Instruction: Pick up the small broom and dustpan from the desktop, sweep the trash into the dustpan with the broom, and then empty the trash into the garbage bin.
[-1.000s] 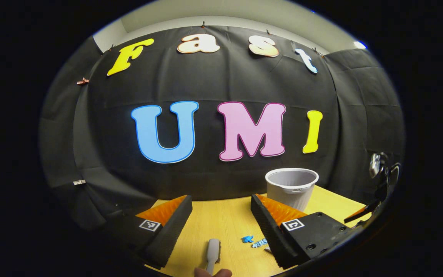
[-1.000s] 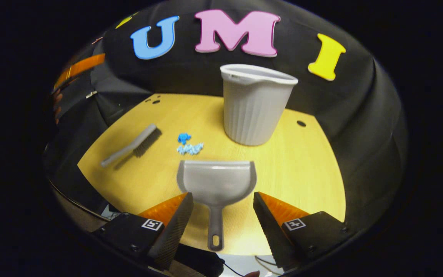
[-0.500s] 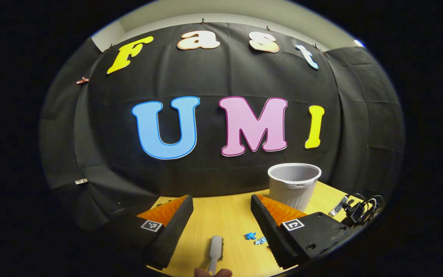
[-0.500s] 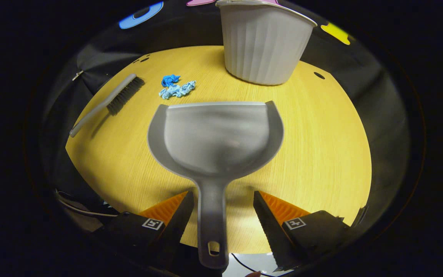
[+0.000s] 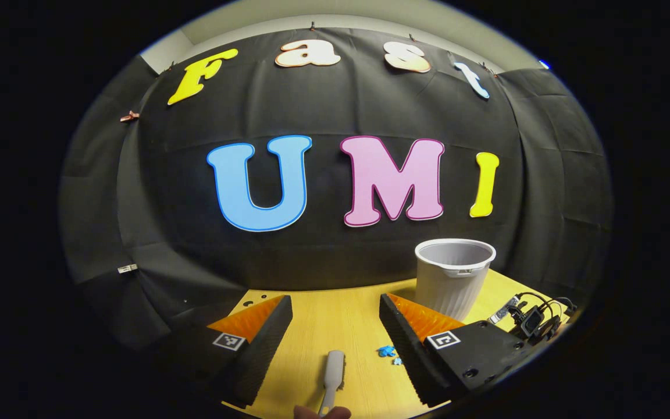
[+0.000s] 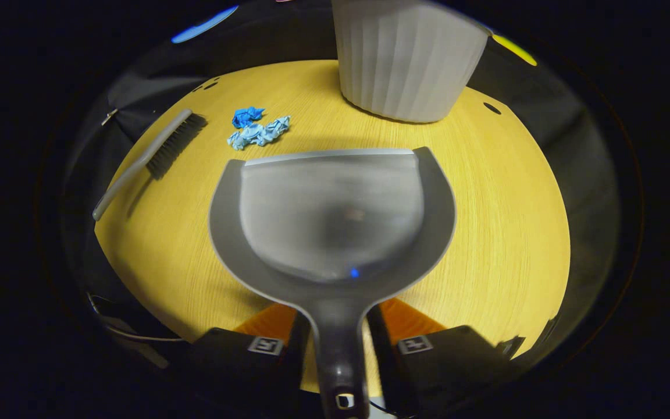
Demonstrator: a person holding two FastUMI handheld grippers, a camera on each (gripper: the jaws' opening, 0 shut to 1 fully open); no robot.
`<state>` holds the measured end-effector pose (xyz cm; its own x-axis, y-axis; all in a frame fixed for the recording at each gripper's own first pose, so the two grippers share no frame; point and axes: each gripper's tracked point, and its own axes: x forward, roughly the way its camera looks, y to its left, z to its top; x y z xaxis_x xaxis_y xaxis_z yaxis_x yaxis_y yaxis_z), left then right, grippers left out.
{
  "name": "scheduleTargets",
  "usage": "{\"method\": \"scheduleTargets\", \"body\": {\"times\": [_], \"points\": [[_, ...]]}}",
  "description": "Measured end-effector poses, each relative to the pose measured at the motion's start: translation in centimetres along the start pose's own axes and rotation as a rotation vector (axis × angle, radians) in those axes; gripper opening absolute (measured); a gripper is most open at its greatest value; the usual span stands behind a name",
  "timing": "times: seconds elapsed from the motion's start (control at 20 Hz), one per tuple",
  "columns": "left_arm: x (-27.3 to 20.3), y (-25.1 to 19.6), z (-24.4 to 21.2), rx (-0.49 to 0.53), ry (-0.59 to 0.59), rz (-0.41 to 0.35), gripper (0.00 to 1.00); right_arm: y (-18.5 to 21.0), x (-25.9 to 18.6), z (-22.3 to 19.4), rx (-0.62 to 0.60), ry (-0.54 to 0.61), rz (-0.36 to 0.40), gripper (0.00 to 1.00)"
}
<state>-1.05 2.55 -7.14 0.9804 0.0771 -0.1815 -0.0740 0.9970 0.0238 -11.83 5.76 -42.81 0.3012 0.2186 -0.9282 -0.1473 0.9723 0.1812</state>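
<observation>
Both fingers of the right gripper (image 6: 335, 340) have been closed on the dustpan (image 6: 332, 215) handle at lower centre, securing it, while the left gripper (image 5: 335, 326) is kept wide open, empty, above the broom (image 5: 333, 372).

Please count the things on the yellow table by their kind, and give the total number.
Broom: 1
Dustpan: 1
Bin: 1
Blue trash pieces: 2
Total: 5
</observation>
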Motion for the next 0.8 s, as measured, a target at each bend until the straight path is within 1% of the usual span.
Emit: {"method": "scheduleTargets", "body": {"times": [0.05,0.1,0.15,0.25,0.35,0.5,0.65,0.8], "points": [[0.0,0.2,-0.3,-0.003,0.008,0.002,0.97,0.1,0.0,-0.1,0.004,-0.006,0.004,0.43],[0.0,0.5,-0.9,-0.009,0.019,0.003,0.97,0.0,-0.1,0.1,0.0,-0.007,0.006,0.34],[-0.1,0.7,-1.3,-0.019,0.027,0.002,0.97,-0.1,-0.1,0.2,0.0,-0.02,0.001,0.4],[-0.1,1.3,-2.3,-0.038,0.045,-0.002,0.97,0.2,-0.3,0.0,0.016,-0.003,0.001,0.4],[-0.1,2.0,-3.5,-0.038,0.069,-0.003,0.98,0.4,-0.3,0.2,0.014,-0.018,-0.004,0.39],[0.2,3.0,-6.1,-0.023,0.109,-0.022,0.98,1.3,-2.1,0.1,-0.006,-0.023,0.002,0.37],[0.3,3.1,-9.1,-0.044,0.158,-0.074,0.98,2.0,-4.1,0.8,-0.053,-0.061,-0.012,0.37],[0.8,2.8,-13.2,-0.088,0.267,-0.112,0.98,2.7,-5.7,1.1,-0.053,-0.079,-0.012,0.37]]}}
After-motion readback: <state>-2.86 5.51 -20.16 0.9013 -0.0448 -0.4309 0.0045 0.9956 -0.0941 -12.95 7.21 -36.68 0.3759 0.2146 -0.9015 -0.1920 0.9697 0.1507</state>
